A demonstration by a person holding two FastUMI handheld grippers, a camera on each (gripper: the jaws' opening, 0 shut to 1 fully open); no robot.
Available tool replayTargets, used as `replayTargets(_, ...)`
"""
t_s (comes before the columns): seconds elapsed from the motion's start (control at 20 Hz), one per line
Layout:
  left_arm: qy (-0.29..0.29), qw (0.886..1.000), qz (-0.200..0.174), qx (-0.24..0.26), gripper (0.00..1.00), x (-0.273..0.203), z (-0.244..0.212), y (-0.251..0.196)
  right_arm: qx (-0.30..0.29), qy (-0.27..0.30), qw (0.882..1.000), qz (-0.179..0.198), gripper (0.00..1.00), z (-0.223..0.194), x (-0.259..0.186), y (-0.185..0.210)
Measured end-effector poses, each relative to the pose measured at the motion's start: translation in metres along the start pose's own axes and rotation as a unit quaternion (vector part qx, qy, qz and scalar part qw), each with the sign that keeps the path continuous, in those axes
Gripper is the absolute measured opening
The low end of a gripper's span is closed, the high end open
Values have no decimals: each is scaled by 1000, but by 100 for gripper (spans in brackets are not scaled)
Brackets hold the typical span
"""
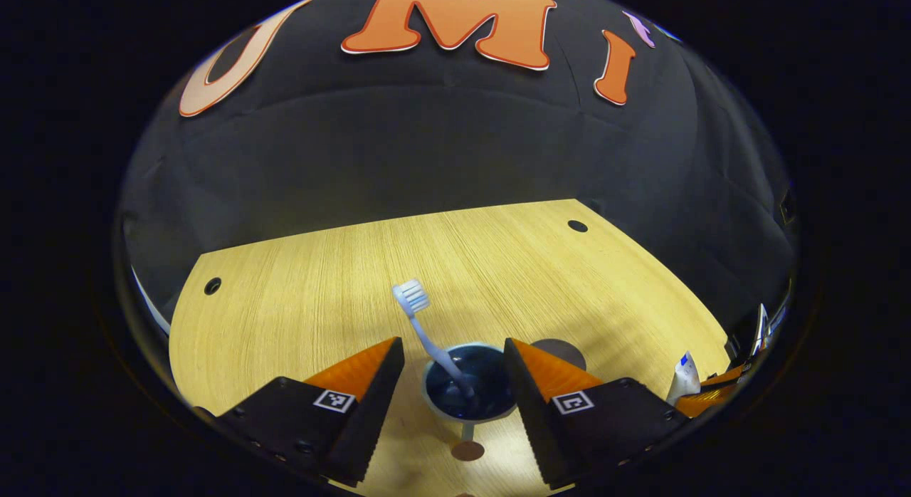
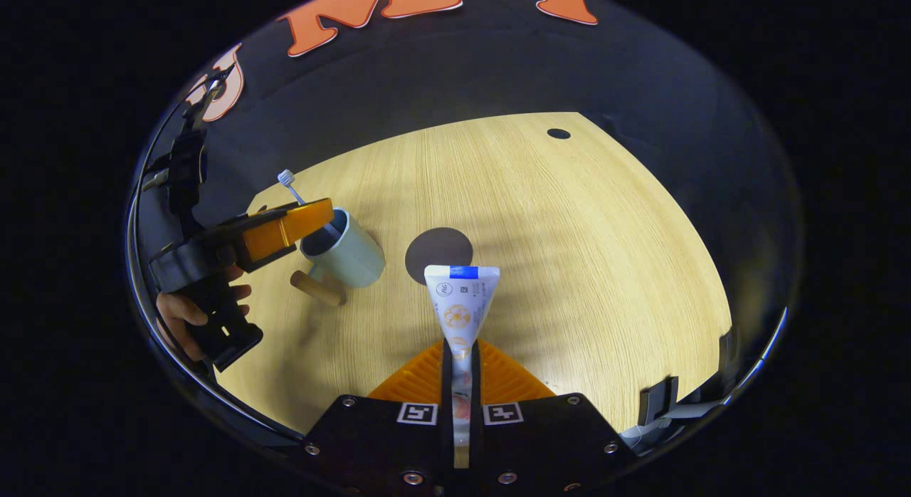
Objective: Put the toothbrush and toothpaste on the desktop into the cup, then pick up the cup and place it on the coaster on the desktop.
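Left tongs (image 1: 453,383): my fingers stand apart, one on each side of the cup (image 1: 470,390), above its mouth; they press on nothing.
Right tongs (image 2: 460,362): clamped on the paste tube (image 2: 461,305), which sticks out forward with its flat end far from me.
Brush (image 1: 427,326): it is already in the cup, head up, leaning to the far left.
Cup: it stands on the tabletop (image 1: 498,269) with its wooden handle (image 1: 467,451) pointing to the near side.
Coaster (image 2: 438,250): a dark round disc lying flat just to the right of the cup, with nothing on it.
Step in hand: I judge it is bringing the tube to the cup.
How to do it well: I should first lift my left tongs away to free the mouth, then carry the tube over the rim, tilt it so one end points down beside the brush, and open only when that end is well inside.
Risk: a long tube can tip the cup or push the brush out.
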State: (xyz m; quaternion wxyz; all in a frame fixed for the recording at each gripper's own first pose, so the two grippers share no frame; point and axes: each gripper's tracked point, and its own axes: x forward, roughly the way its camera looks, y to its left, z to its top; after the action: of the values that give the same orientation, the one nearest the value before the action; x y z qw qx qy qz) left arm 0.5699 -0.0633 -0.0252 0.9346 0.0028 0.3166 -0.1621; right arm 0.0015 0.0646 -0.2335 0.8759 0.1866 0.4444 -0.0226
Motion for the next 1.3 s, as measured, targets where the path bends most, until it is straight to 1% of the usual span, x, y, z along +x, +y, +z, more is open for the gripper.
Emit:
replayTargets(0.1,-4,1000,4,-6,88,-10,-1,4,-7,-5,1000,5,9,4,-4,6)
replayTargets(0.15,-7,1000,4,-9,88,-15,-1,6,-10,-8,1000,8,9,8,-3,8)
replayTargets(0.3,-11,1000,9,-18,96,-34,-6,14,-23,-26,999,23,9,25,0,18)
replayTargets(0.5,-8,999,27,-24,97,-58,-20,32,-49,-69,995,46,9,56,2,39)
replayTargets(0.75,3,998,44,-39,97,-83,-48,57,-71,-126,986,79,9,91,11,73)
replayTargets(0.9,8,997,53,-53,97,-98,-61,68,-78,-164,979,97,9,111,15,93)
replayTargets(1.1,15,996,60,-66,97,-112,-74,81,-67,-214,966,125,9,142,16,119)
replayTargets(1.3,18,995,69,-70,97,-123,-83,94,-68,-270,949,150,9,166,15,142)
